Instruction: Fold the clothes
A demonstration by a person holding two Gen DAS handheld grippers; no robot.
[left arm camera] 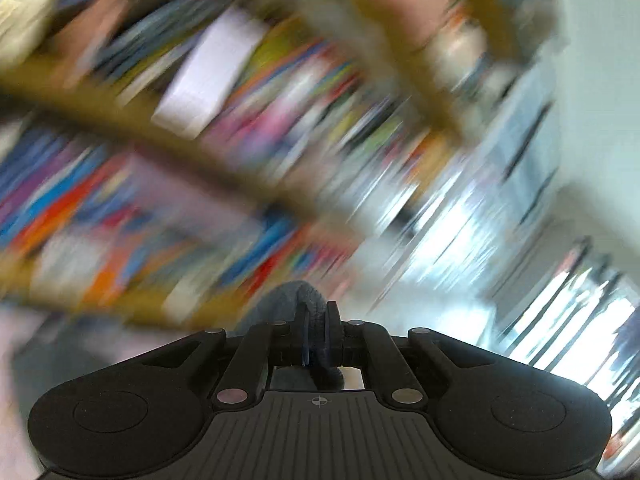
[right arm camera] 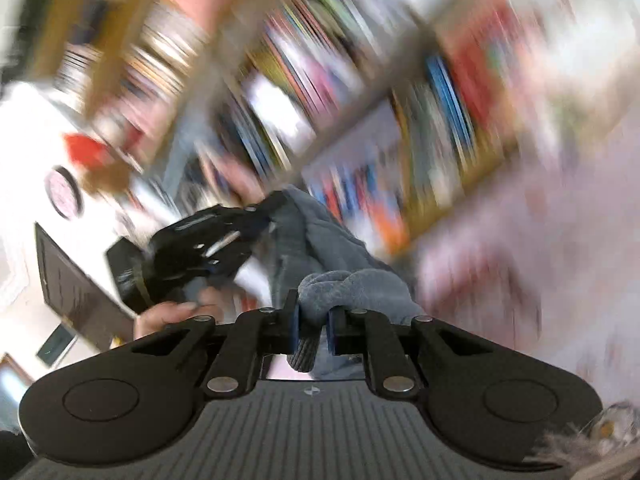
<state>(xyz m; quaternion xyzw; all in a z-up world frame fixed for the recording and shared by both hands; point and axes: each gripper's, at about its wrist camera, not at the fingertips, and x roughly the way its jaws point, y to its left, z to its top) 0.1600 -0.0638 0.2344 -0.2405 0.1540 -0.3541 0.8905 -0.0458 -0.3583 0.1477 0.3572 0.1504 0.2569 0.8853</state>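
Garment [right arm camera: 320, 236]: grey, thick and fleecy, held up in the air between my two tools, with nothing visible under it. Right tool [right arm camera: 313, 330] has its two fingers drawn together on a bunched fold of the cloth. Left tool [left arm camera: 318, 330] is likewise clamped on a wad of the same grey cloth; from the right view I see it at left, a little farther off, with a hand [right arm camera: 176, 316] on its grip. Bookshelf [right arm camera: 360, 120] fills the background in both views, heavily smeared, so I judge both tools are swinging fast. I cannot see a table or any surface to lay the piece on.

Judgement: cloth is being lifted or shaken out. Whether this opens the piece for a fold or carries a fold across, the views do not settle.

Notes for doing it well: keep both clamps firm, as the bunched fleece could slip. Keep the span taut and the two tools level, so the hanging part drops straight.
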